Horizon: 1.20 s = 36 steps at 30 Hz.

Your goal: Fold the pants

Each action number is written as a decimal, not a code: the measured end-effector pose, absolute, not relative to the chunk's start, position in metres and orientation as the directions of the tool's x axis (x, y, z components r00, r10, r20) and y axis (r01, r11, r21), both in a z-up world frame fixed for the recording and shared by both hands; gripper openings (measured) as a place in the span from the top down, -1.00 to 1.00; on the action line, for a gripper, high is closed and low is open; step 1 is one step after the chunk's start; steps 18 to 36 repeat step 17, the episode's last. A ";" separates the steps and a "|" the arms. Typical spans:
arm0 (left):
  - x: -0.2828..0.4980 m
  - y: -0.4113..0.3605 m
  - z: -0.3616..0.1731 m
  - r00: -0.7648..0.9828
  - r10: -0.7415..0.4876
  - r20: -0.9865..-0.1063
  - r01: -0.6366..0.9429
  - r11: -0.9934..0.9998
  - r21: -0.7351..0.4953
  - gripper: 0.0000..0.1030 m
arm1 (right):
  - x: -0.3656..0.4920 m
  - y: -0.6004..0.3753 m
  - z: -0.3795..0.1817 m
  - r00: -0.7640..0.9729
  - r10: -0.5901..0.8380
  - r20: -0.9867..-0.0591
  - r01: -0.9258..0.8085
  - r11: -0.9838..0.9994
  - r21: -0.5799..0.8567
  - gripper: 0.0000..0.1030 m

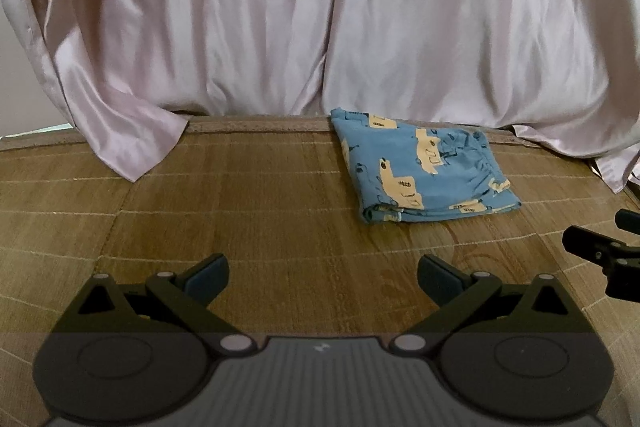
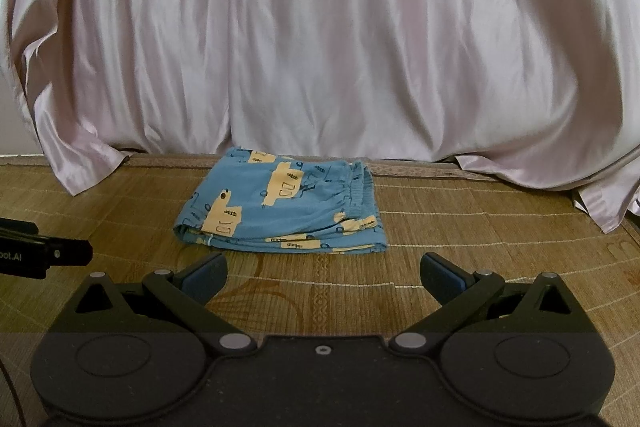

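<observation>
- the pants (image 2: 282, 205), blue with pale yellow truck prints, lay folded into a compact stack on the woven mat (image 2: 480, 267), close to its far edge and just in front of the pink curtain (image 2: 320, 47).
- your right gripper (image 2: 323, 273) was released, its jaws spread wide with nothing between them; bare mat showed in the gap.
- seen from that gripper, the pants sat straight ahead and slightly to the left, near the fingertips but not touching them.
- your left gripper (image 1: 323, 275) was likewise released, jaws wide apart and empty, held low over the mat.
- from the left gripper the pants (image 1: 424, 171) lay ahead and off to the right, well apart from its fingers (image 1: 208, 277).
- the layered folded edges of the pants faced you, and the gathered waistband showed on the stack's right side.
- each gripper showed at the edge of the other's view: the right gripper (image 1: 600, 255) at the right edge of the left wrist view, the left gripper (image 2: 44, 253) at the left edge of the right wrist view, both short of the pants.
- the curtain's hem draped onto the mat at the left and right, and stood just behind the pants.
</observation>
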State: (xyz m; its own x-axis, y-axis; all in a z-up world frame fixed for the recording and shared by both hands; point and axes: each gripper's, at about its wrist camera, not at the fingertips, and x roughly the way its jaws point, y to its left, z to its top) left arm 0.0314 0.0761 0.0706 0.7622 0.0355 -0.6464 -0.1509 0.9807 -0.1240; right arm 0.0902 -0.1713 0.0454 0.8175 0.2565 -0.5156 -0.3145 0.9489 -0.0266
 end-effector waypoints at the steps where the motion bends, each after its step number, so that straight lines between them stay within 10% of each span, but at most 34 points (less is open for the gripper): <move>1: 0.031 0.076 0.070 0.759 0.042 -0.649 -0.157 0.980 -0.120 -0.99 | 0.090 -0.171 0.046 0.817 0.257 -0.516 -0.315 0.949 -0.027 -0.99; 36: 0.035 0.080 0.066 0.718 0.089 -0.690 -0.203 0.975 -0.085 -0.99 | 0.092 -0.167 0.044 0.805 0.260 -0.533 -0.335 0.941 -0.046 -0.99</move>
